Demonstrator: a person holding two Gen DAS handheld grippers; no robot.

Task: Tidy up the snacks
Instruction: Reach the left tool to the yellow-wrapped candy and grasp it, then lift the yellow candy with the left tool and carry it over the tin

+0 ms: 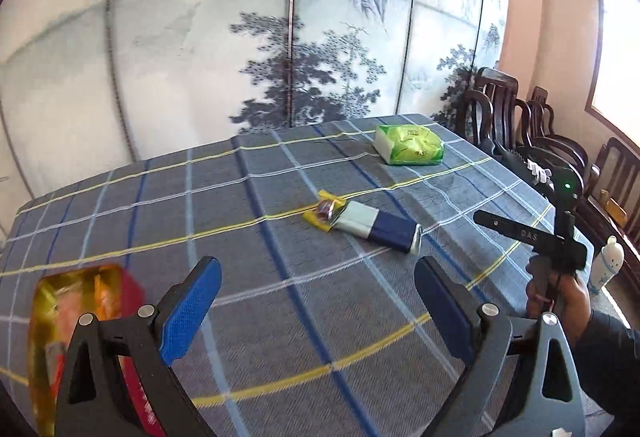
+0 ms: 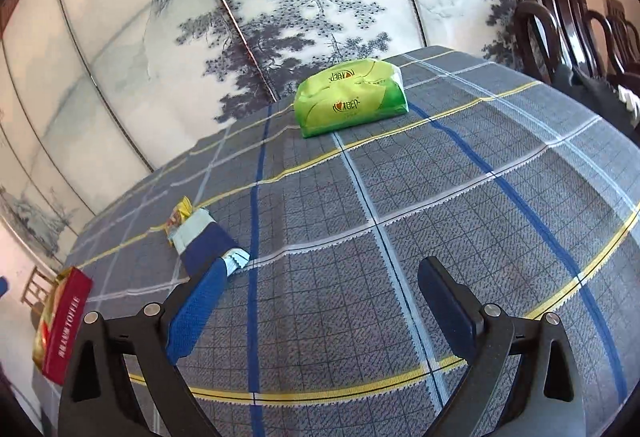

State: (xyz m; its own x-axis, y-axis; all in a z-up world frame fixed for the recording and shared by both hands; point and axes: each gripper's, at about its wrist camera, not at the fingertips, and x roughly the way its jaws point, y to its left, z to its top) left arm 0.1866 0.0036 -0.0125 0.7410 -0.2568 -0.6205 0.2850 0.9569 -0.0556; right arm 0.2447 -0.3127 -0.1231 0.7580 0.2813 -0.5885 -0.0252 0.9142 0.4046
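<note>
Surveying from the remote station, I noted a table under a blue-grey plaid cloth with yellow and white lines [image 1: 280, 317], backed by a folding screen painted with ink trees [image 1: 312, 49]. At the far end lay a green plastic-wrapped tissue pack [image 2: 350, 99]. At the near left edge sat a red box with a gold clear-film lid [image 1: 80, 317], which I judged to be the collecting place. Mid-table lay a flat blue-and-white foil snack packet [image 1: 376, 227], its far end touching a small yellow wrapped sweet [image 1: 324, 215].

The left gripper [image 1: 318, 305] stood wide apart and empty; the right gripper [image 2: 320, 301] likewise, wide and holding nothing.

The packet lay ahead of the left fingers and slightly right, well apart. From the right gripper it lay ahead-left, just beyond the left fingertip. Its long axis ran obliquely to both. I judged the right gripper nearer.
</note>
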